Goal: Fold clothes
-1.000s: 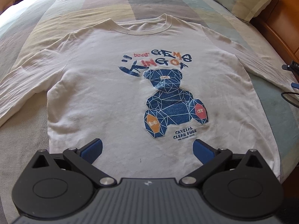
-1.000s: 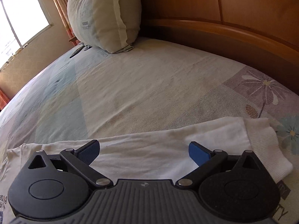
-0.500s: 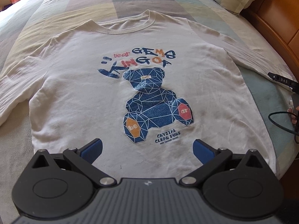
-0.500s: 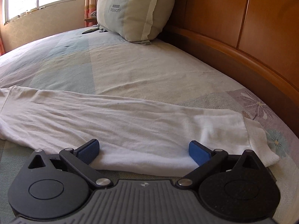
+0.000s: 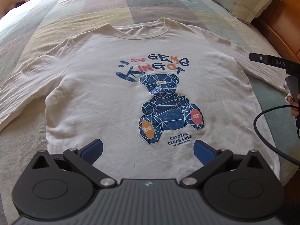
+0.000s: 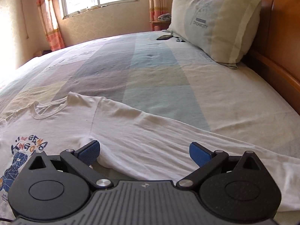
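Note:
A white long-sleeved shirt (image 5: pixel 105 97) with a blue bear print lies flat, front up, on the bed, its collar towards the far side. My left gripper (image 5: pixel 148 151) hovers open over the shirt's lower hem, nothing between its blue pads. In the right wrist view my right gripper (image 6: pixel 144 151) is open above the shirt's (image 6: pixel 61 129) right sleeve (image 6: pixel 168 138), close to the armpit seam. The sleeve runs off to the right. The right gripper's body (image 5: pixel 275 63) and the hand holding it show at the left wrist view's right edge.
A patchwork bedsheet (image 6: pixel 153 75) covers the bed. A pillow (image 6: pixel 215 20) leans on the wooden headboard (image 6: pixel 281 43) at the right. A dark remote (image 6: pixel 164 37) lies near the pillow. A black cable (image 5: pixel 262 131) loops by the shirt's right side. A window and curtains stand beyond the bed.
My right gripper has swung left along the sleeve, from the cuff end to the armpit. The left gripper shifted slightly over the hem. Both stayed open.

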The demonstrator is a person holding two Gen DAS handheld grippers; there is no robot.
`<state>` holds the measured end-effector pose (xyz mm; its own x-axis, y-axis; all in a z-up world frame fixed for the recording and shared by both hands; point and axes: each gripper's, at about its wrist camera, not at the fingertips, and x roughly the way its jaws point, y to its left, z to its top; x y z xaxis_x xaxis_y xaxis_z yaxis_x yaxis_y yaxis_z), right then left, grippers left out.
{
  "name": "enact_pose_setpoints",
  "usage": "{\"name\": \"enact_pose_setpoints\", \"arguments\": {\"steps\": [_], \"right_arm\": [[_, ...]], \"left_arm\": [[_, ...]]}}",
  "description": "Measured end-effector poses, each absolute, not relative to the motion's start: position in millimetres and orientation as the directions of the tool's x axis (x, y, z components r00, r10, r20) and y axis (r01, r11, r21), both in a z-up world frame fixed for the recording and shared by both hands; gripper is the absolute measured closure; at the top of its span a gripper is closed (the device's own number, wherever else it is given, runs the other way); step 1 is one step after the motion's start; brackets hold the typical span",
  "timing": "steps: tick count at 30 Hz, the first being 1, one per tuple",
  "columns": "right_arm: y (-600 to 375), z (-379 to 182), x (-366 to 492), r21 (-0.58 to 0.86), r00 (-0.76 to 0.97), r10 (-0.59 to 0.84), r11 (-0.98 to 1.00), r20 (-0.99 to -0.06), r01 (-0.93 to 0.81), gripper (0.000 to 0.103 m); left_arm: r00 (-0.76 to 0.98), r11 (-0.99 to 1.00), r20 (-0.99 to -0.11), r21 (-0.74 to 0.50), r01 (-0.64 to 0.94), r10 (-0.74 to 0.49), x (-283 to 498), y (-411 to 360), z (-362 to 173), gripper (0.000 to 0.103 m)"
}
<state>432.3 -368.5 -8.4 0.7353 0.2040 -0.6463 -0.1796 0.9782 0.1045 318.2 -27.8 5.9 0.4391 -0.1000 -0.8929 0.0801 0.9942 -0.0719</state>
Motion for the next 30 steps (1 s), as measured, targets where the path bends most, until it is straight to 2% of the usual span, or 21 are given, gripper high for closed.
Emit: {"name": "enact_pose_setpoints", "arguments": {"steps": [4,8,12,17,20,23,26,30], "right_arm": [[-325.0,-20.5,445.9,0.047,0.709,0.223,0.965,-0.669,-0.259,0.0],[-321.2,-45.5,448.8,-0.083,0.653,0.106,0.964,-0.75,-0.252,0.0],[-339.0,-30.5,429.5,-0.069,0.652,0.109,0.968,-0.75,-0.241,0.0],[-333.8,4.5,412.5,-0.024,0.675,0.196,0.953,-0.712,-0.302,0.0],[-315.0,6.7,410.5,0.027,0.64,0.263,0.935,-0.722,-0.354,0.0],[-288.6,-4.4,404.5,0.064,0.581,0.312,0.911,-0.751,-0.407,0.0],[-265.6,-11.9,395.5,0.057,0.55,0.302,0.907,-0.779,-0.417,0.0],[-243.8,-5.6,374.7,0.031,0.552,0.267,0.916,-0.79,-0.399,0.0]], "left_arm": [[0.42,0.998,-0.906,-0.045,0.045,-0.06,311.3,-22.6,3.4,0.001],[0.413,0.999,-0.91,-0.045,-0.001,-0.04,302.0,-10.1,4.7,0.001],[0.429,0.996,-0.903,-0.068,-0.056,-0.038,300.4,8.8,8.9,0.001],[0.451,0.988,-0.886,-0.145,-0.052,-0.107,318.9,16.1,3.0,0.001],[0.432,0.985,-0.891,-0.17,-0.039,-0.136,319.8,13.3,-12.8,0.001],[0.407,0.965,-0.891,-0.252,-0.077,-0.201,303.6,24.6,-28.6,0.001],[0.416,0.946,-0.872,-0.316,-0.071,-0.26,290.6,41.4,-20.9,0.001],[0.524,0.951,-0.818,-0.306,-0.046,-0.238,297.8,77.8,2.0,0.001]]}}
